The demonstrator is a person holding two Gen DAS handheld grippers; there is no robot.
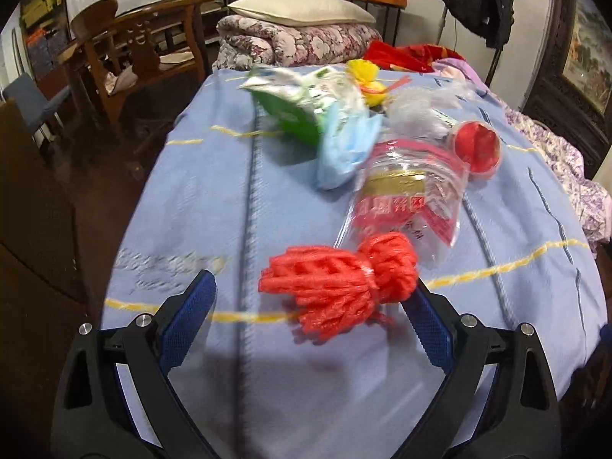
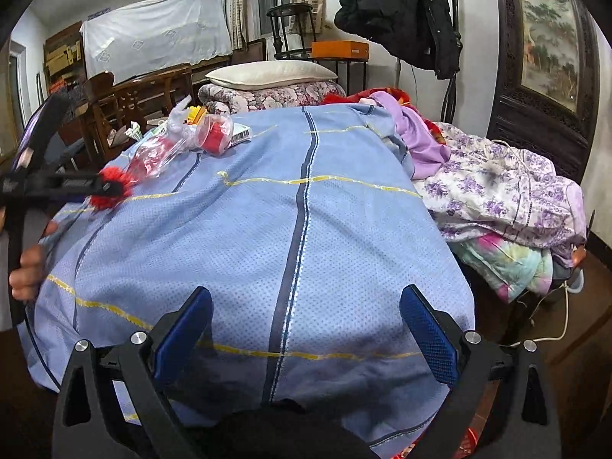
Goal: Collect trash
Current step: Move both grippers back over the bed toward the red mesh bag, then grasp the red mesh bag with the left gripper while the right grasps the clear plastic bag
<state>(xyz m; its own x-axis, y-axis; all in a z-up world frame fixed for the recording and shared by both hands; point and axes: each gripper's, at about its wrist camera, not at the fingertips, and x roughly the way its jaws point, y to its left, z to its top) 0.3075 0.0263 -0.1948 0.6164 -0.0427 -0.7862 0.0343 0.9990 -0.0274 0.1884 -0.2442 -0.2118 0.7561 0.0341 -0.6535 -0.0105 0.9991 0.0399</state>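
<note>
Trash lies on a blue bedsheet (image 1: 214,206). A red foam net (image 1: 338,281) lies between the fingers of my left gripper (image 1: 311,306), nearer the right finger; the jaws are wide open. Beyond it lie a clear red-printed plastic bag (image 1: 409,199), a red-filled clear cup (image 1: 478,145), a light blue wrapper (image 1: 344,153), a green-white packet (image 1: 298,107) and a yellow net (image 1: 367,76). My right gripper (image 2: 306,329) is open and empty over the bare sheet (image 2: 306,229). The right wrist view shows the left gripper (image 2: 111,189) at the red net (image 2: 111,183).
A folded floral quilt and pillow (image 1: 302,34) lie at the bed's far end. A wooden chair (image 1: 126,57) stands left of the bed. Floral and purple bedding (image 2: 497,191) is heaped on the right side. A dark coat (image 2: 397,11) hangs behind.
</note>
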